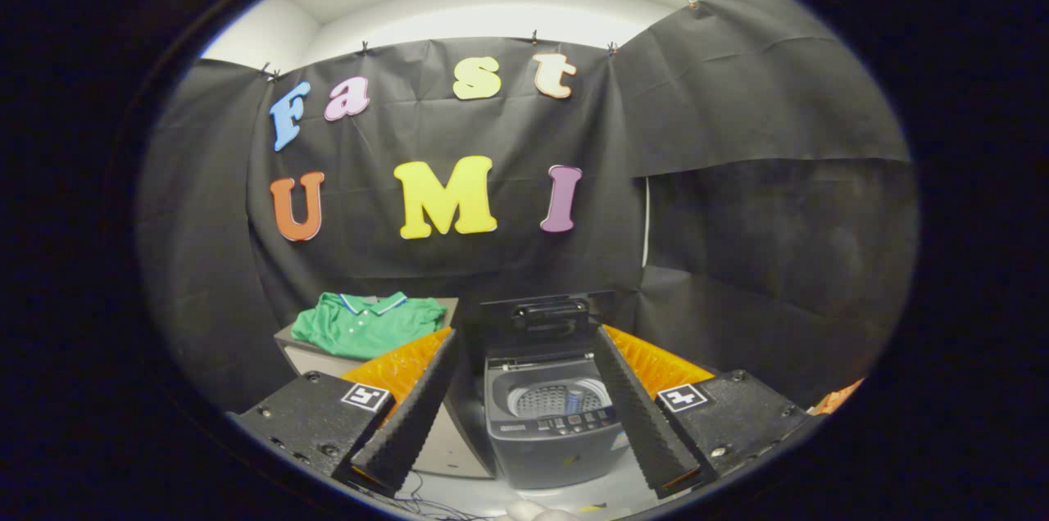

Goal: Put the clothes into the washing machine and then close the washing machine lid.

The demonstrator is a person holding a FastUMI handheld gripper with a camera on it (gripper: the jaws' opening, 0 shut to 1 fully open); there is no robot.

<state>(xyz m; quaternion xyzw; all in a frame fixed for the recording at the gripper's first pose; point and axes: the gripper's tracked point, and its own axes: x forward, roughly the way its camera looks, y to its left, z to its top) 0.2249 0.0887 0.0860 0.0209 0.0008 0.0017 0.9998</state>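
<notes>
Between the fingers stood the washer (547,423), lid (547,316) up and leaning back toward the booth's wall, drum (556,400) open to view with something small and bluish inside, too small to make out. And the gripper (524,423) was spread wide, fingers well apart, holding nothing, neither one touching the machine. Off beyond the left finger, a green shirt (369,324) lay folded on a low stand (299,353) just beside the washer, collar toward the wall. The shirt sat well clear of the fingers. Control panel (557,423) ran along the washer's near edge, below the drum. Cables (418,496) trailed on the pale floor beneath the left finger.
</notes>
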